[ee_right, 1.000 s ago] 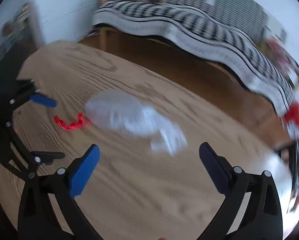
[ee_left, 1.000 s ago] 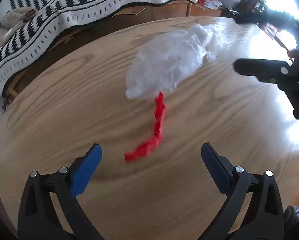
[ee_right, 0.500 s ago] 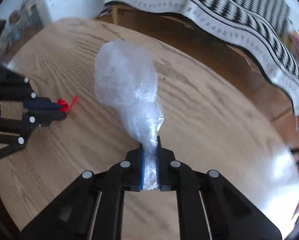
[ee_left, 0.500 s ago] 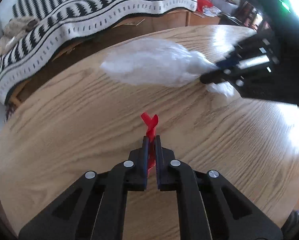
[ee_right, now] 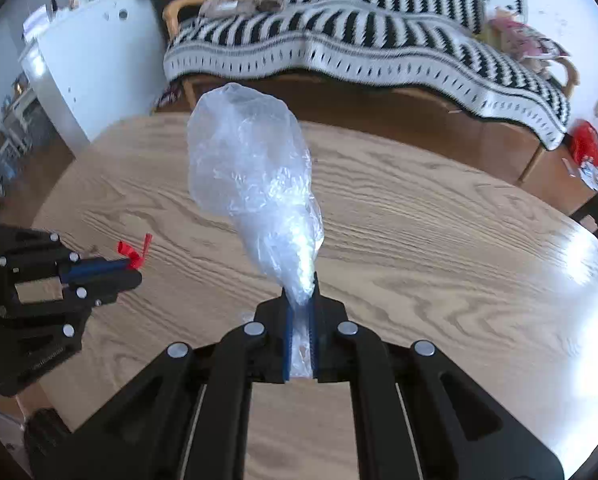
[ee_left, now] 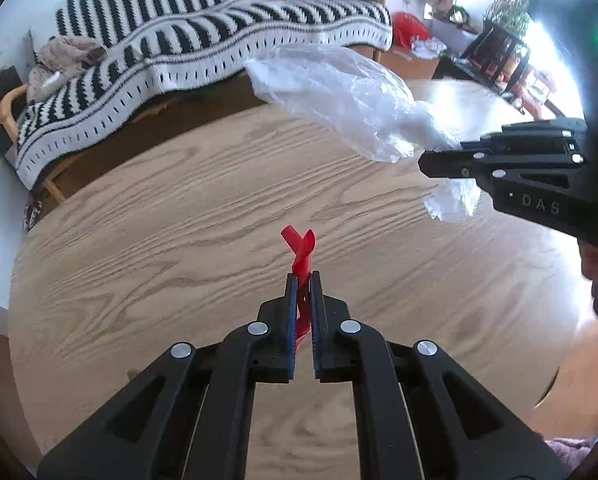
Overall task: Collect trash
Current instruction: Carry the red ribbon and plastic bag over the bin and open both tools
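1. The left tool point(ee_left: 303, 280) is clamped shut on a red strip point(ee_left: 301, 256), a thin twisted ribbon of plastic or foil. Its curled free end sticks out past the tips, and its long axis runs straight along the fingers.
2. The right tool point(ee_right: 301, 284) is clamped shut on a clear plastic bag point(ee_right: 255, 168). The bag is crinkly, glossy and see-through. Its gathered neck sits between the blue ridged pads, and its puffed body stands out ahead of the tips, along the fingers.
3. Both pieces of trash appear lifted clear of the table point(ee_left: 179, 208), a rounded top of pale oak with strong grain. No other trash shows on the visible part of it.
4. The two tools are near each other. The bag hangs ahead and to the right of the left tool, and the strip lies to the left of the right one.
5. No bin shows in either view, so the next move likely turns on where one stands; I cannot tell which hand is nearer.
6. The bag is light and floppy and would likely sway when carried.
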Tool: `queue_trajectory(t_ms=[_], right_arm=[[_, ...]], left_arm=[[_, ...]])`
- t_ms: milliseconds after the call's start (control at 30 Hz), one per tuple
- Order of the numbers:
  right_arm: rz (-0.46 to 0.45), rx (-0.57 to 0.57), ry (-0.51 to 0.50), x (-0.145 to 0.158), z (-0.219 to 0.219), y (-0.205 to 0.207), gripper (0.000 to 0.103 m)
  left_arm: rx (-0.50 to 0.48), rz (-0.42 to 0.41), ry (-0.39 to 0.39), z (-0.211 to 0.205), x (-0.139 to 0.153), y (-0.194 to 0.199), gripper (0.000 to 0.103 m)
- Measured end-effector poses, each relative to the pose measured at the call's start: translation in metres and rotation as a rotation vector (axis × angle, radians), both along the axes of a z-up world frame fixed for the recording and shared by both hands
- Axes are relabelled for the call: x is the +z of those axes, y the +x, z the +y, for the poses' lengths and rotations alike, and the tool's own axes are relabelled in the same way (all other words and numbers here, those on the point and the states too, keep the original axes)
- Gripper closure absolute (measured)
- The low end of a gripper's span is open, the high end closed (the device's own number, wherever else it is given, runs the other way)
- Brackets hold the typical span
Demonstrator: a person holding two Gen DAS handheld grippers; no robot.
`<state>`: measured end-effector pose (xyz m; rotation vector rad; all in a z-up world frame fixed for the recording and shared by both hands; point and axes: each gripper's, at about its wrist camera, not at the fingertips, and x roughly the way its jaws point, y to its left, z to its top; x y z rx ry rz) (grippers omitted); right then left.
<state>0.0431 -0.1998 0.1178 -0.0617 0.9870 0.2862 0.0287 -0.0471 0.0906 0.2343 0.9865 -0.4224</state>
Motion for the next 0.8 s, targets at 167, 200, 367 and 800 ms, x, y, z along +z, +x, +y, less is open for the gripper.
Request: queue_trajectory(t_ms=[167, 200, 367, 800], right_arm=[[-0.025, -0.098, 0.101, -0.003, -0.021, -0.070, 0.096], [-0.021, -0.121, 0.135, -0.008, -0.028, -0.086, 0.096], [-0.040, -0.280, 0.253, -0.034, -0.072, -0.193, 0.096], [-0.166, -0.681, 0.227, -0.015, -0.251, -0.426, 0.096]], left_arm=[[0.009, -0.002, -0.017, -0.011, 0.000, -0.044, 0.098], [0.012, 0.001, -0.021, -0.014, -0.003, -0.054, 0.098], [-0.058, 0.064, -0.109, -0.056, -0.023, -0.121, 0.098], [-0.530, 0.136, -0.164, -0.277, -0.013, -0.293, 0.098]])
